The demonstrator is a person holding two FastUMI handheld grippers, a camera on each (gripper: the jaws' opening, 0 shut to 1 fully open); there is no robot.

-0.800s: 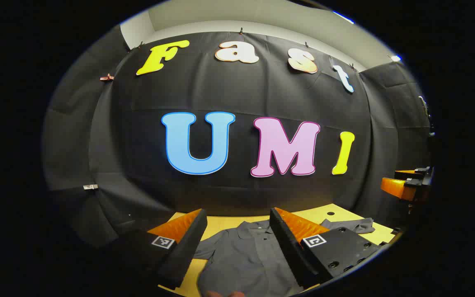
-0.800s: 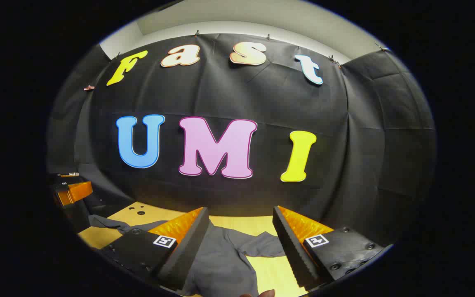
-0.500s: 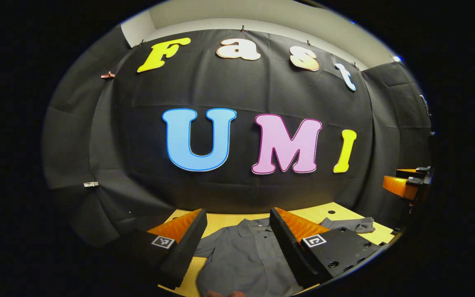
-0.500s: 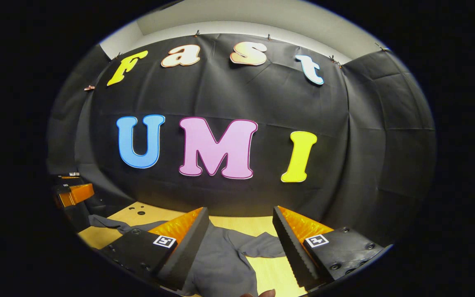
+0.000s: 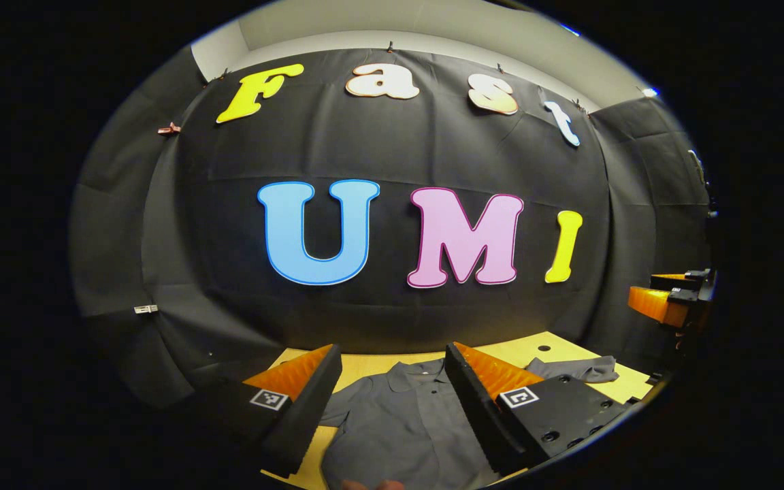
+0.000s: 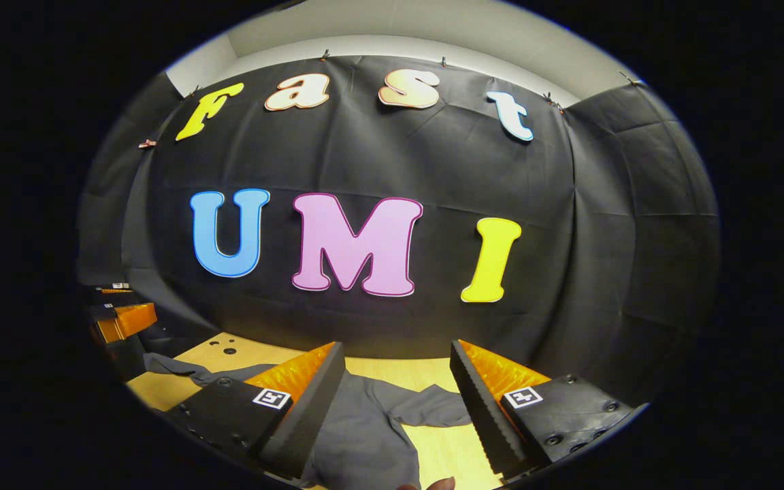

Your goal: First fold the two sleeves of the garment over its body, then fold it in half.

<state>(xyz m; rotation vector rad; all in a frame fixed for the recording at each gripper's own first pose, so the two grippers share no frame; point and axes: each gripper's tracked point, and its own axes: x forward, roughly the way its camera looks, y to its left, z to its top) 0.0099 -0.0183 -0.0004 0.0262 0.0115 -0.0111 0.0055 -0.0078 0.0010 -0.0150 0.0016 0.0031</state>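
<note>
Grey garment (image 5: 399, 422) flat, collar toward wall

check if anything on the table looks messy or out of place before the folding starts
Nothing is damaged or spilled. The grey shirt lies collar-up on the wooden table, but its sleeves are bunched and wrinkled rather than spread flat. Both the left gripper and right gripper hang open above it.
</note>
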